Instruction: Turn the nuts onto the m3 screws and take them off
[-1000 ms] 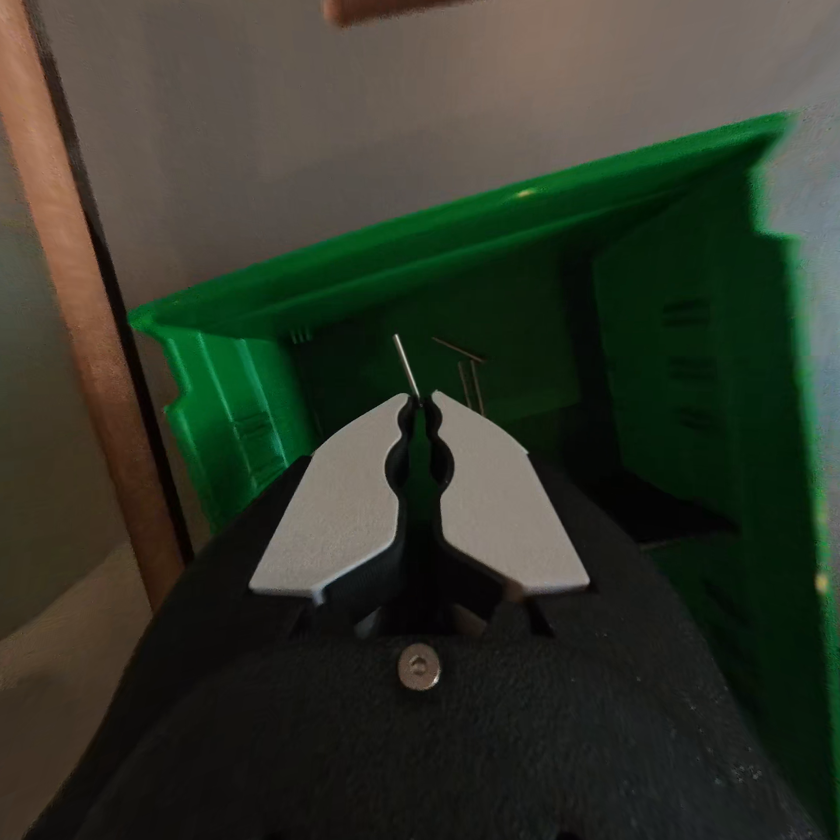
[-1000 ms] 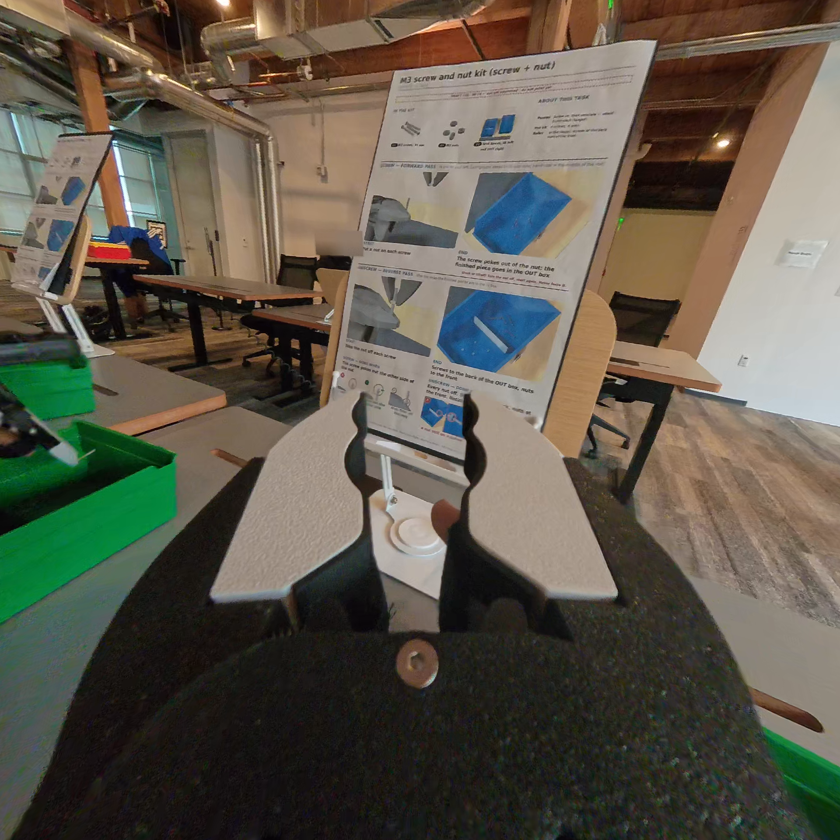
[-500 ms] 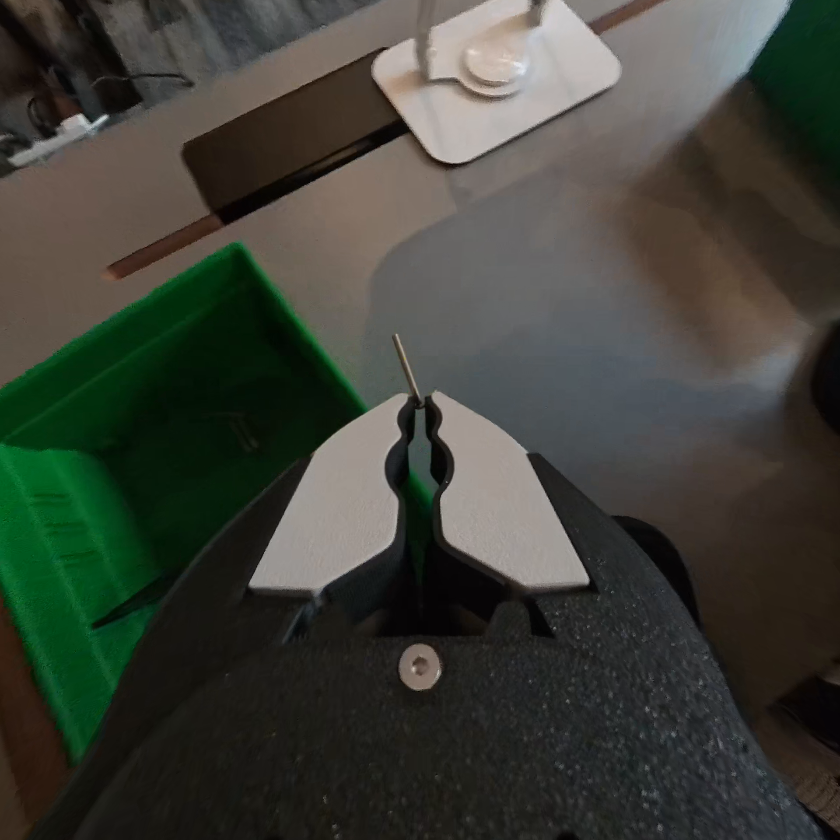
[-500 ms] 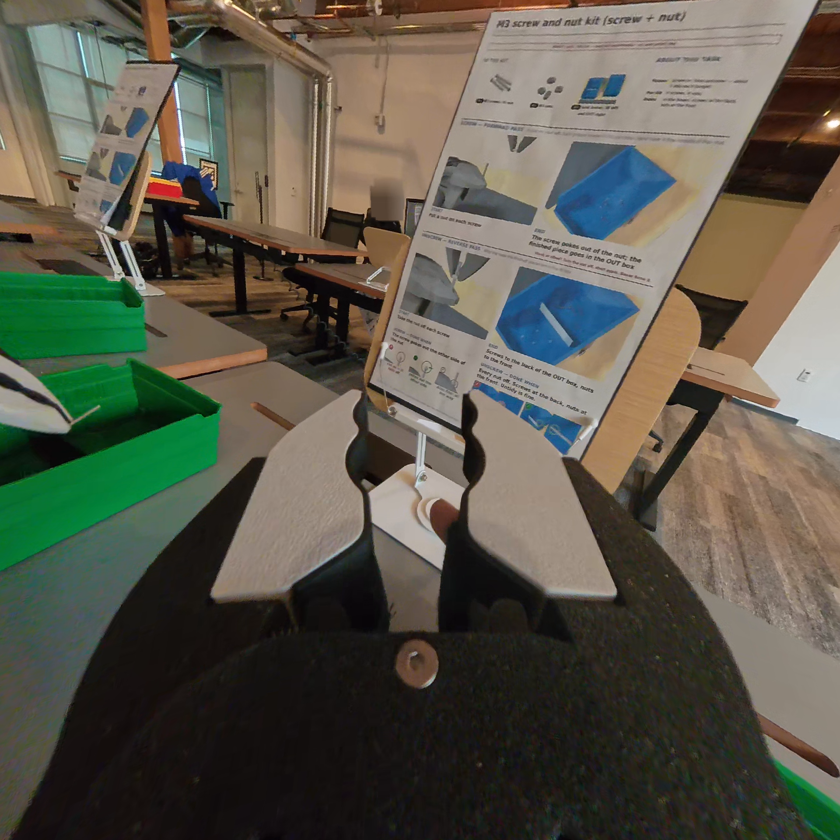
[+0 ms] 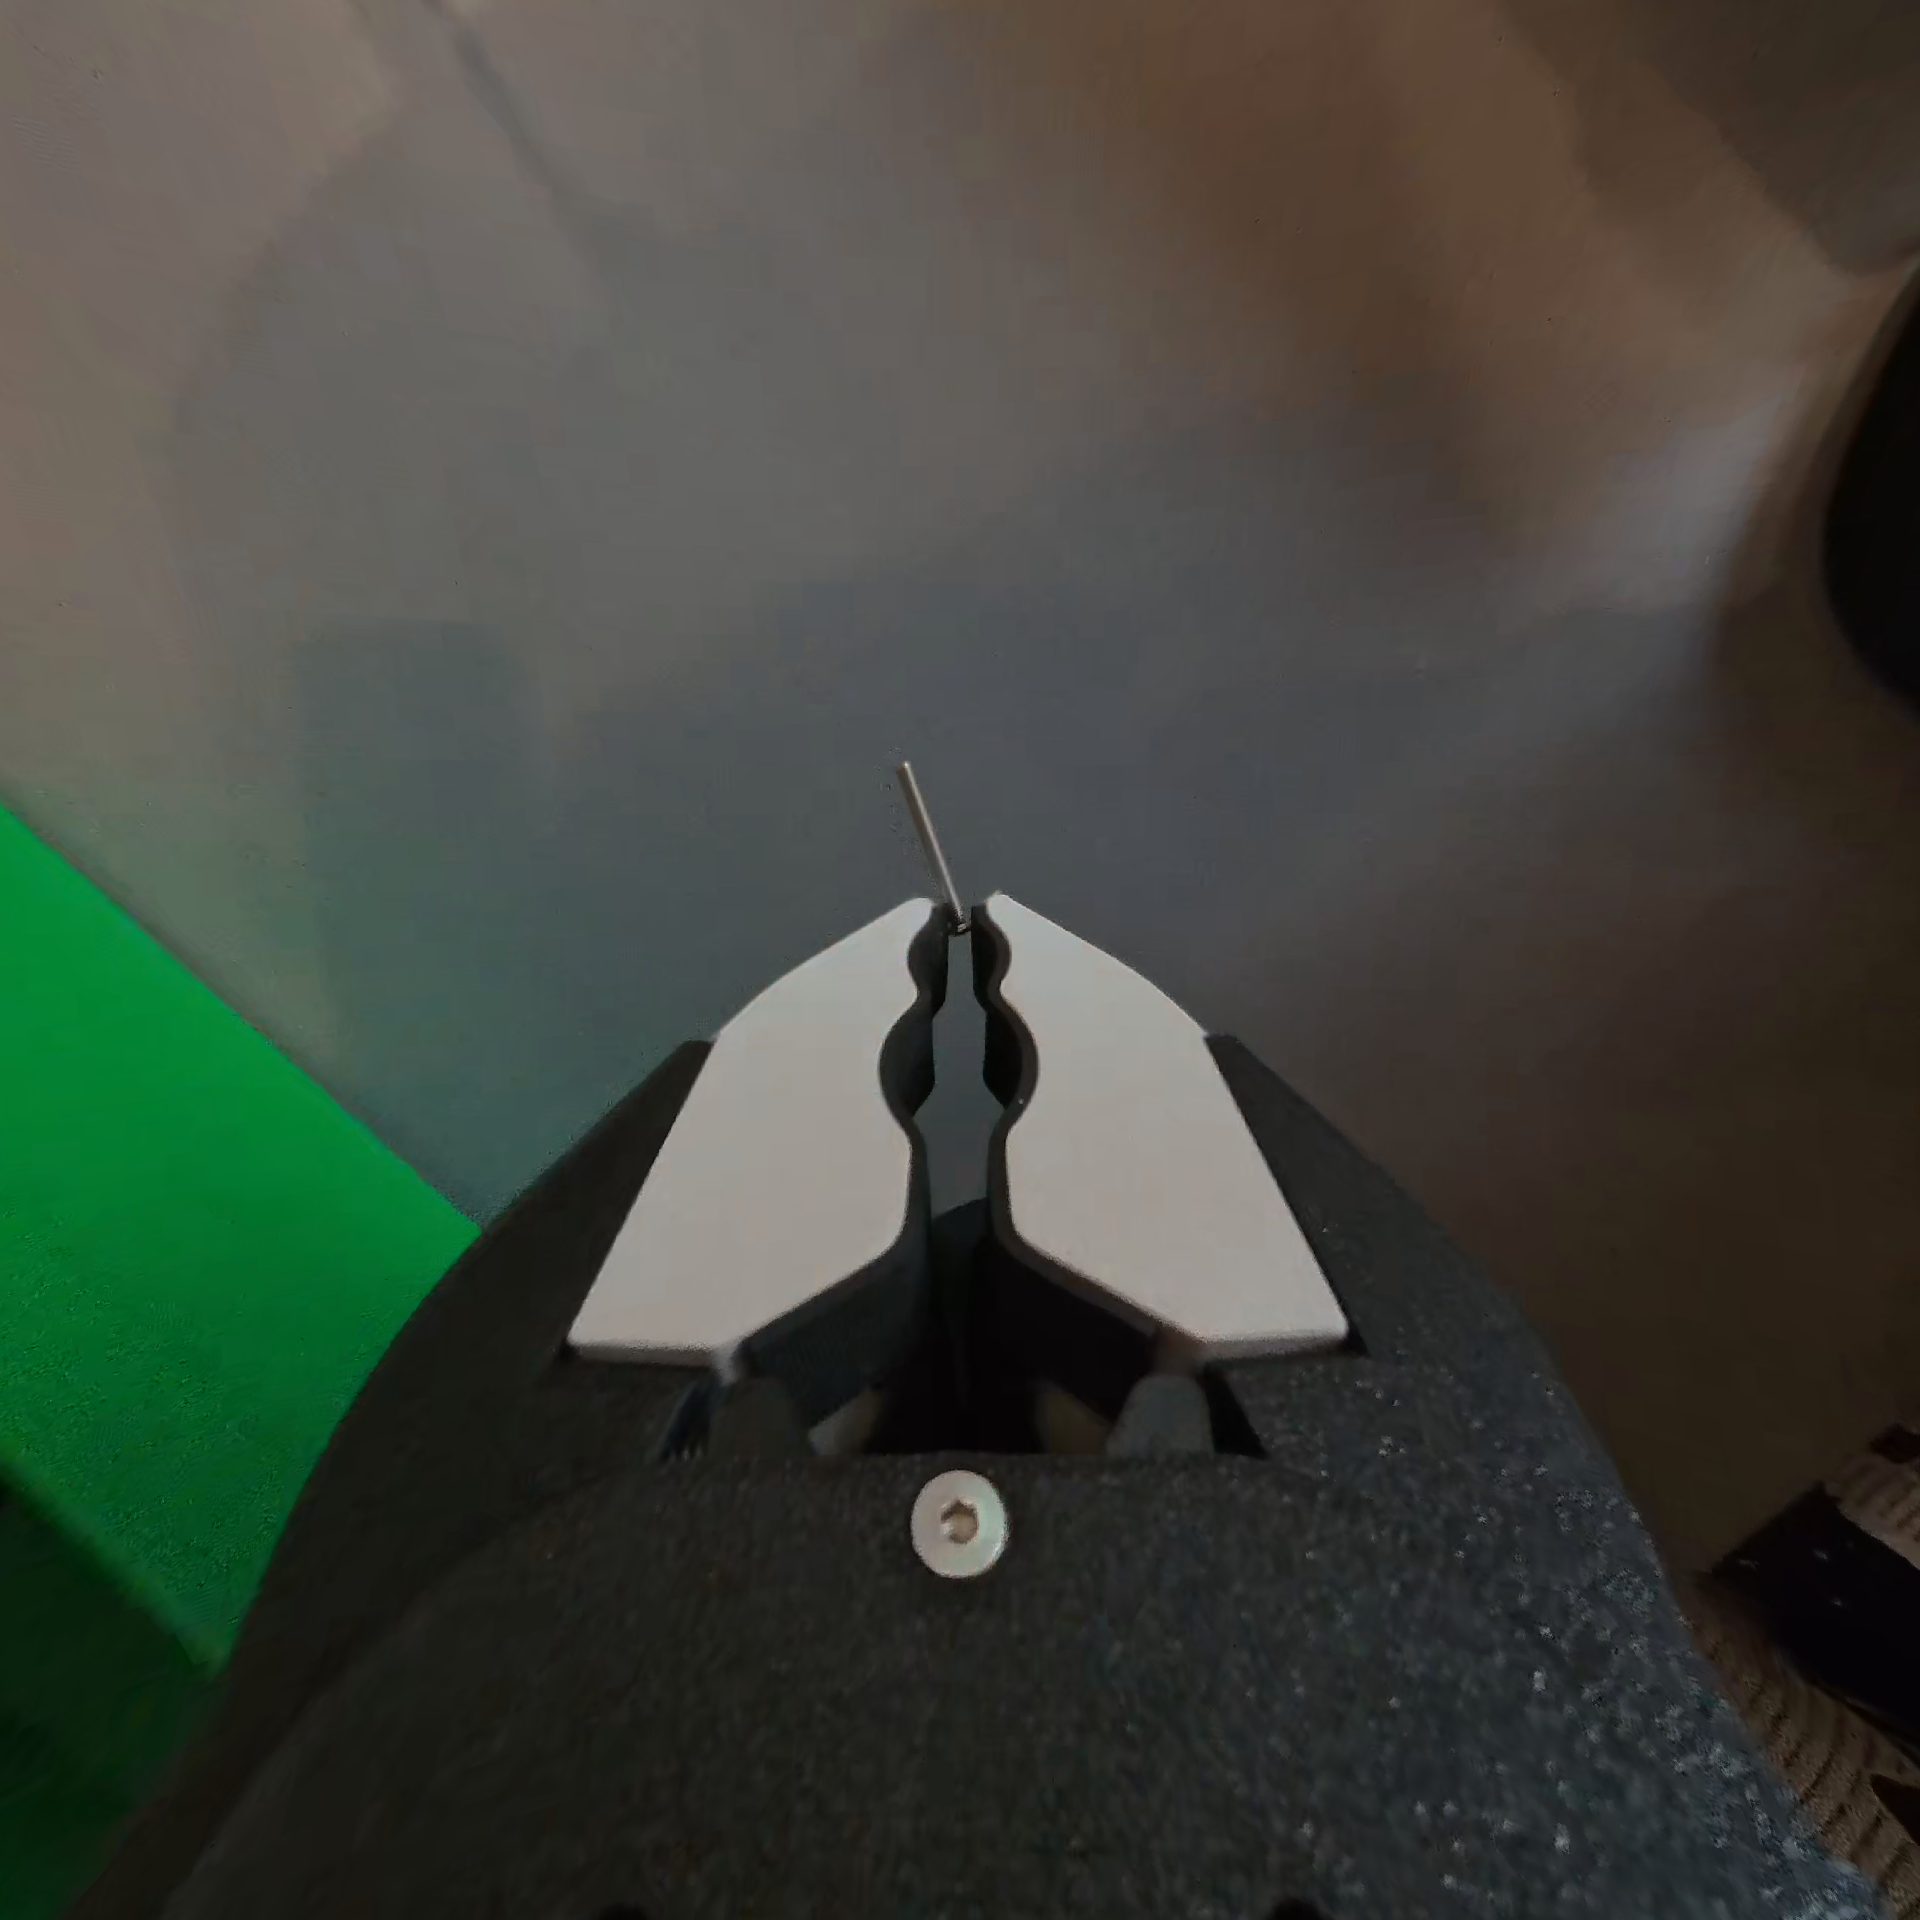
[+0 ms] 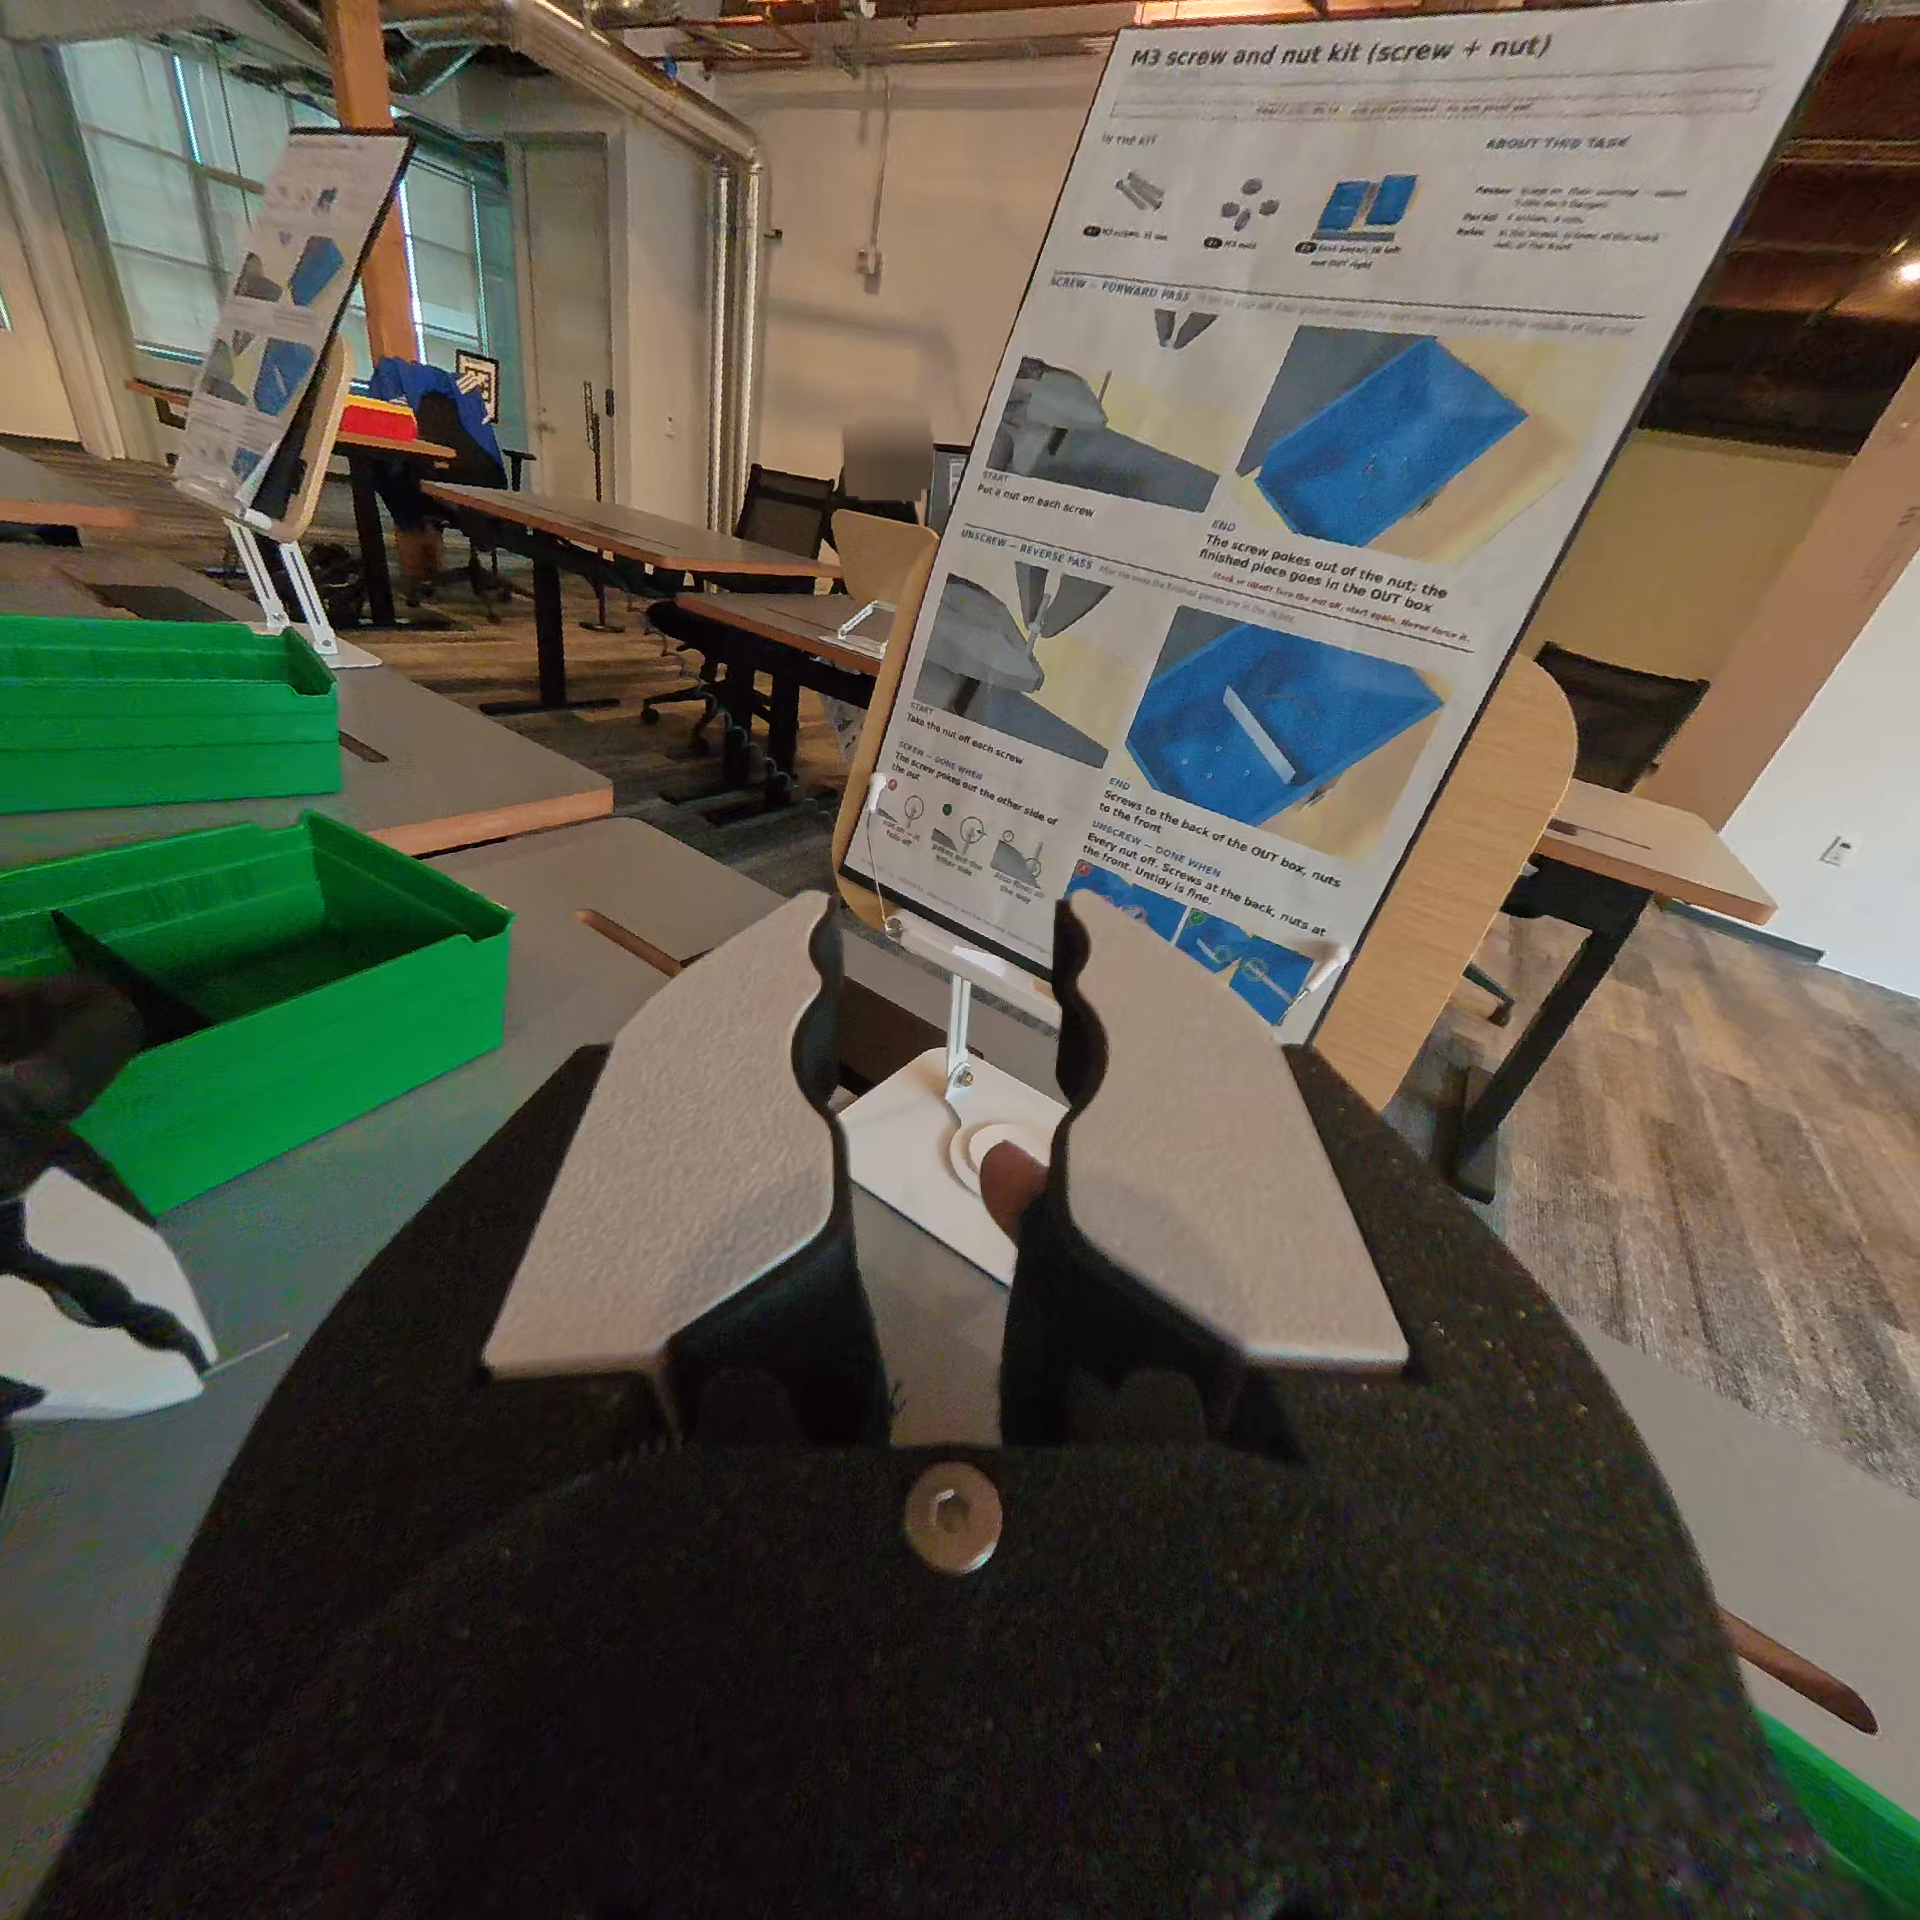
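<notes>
Left wrist view: blurred green bin (image 5: pixel 156 1195) cropped.

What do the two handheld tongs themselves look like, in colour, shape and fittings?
Both tongs, left and right, match: a rough black speckled body, one silver hex-socket bolt in the middle, and two pale grey textured fingers with wavy black inner edges. No cables, markings or sleeves show.

A grey table (image 6: pixel 582 883) with a wood edge carries a green divided bin (image 6: pixel 312 997) at left. A white stand base (image 6: pixel 935 1132) rests farther right, holding an instruction board (image 6: pixel 1299 520). Beyond, another table (image 6: pixel 457 769) bears a second green bin (image 6: pixel 166 717).
</notes>
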Action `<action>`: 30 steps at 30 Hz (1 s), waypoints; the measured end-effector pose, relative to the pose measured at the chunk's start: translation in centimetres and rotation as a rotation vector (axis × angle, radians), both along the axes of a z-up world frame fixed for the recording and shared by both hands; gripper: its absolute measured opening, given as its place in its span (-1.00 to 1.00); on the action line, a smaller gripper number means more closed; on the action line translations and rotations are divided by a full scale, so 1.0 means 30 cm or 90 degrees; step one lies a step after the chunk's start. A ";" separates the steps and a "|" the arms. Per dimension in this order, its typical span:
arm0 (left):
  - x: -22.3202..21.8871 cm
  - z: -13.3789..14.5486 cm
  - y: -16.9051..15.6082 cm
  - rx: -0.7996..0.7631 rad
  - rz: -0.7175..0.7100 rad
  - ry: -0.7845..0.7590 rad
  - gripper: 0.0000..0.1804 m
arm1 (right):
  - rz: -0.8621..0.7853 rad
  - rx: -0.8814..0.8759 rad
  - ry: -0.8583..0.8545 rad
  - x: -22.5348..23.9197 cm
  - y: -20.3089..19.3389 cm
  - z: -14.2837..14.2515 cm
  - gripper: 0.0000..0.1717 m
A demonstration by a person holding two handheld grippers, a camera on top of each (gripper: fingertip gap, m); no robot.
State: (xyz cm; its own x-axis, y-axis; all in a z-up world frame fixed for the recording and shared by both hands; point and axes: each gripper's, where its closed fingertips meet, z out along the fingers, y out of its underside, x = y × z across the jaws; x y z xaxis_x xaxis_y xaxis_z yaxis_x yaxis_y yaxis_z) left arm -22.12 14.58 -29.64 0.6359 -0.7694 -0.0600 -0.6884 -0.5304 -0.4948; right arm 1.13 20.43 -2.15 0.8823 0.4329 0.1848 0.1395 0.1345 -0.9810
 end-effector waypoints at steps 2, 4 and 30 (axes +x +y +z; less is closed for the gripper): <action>-0.007 -0.035 -0.011 -0.018 -0.004 0.019 -0.96 | -0.004 0.001 0.005 0.013 0.000 0.002 -0.56; -0.007 -0.065 -0.023 -0.032 -0.014 0.034 -0.96 | -0.008 0.000 0.010 0.027 0.001 0.002 -0.56; -0.040 -0.126 -0.050 -0.070 -0.049 0.115 -0.74 | -0.032 -0.004 0.007 0.058 0.014 -0.006 -0.57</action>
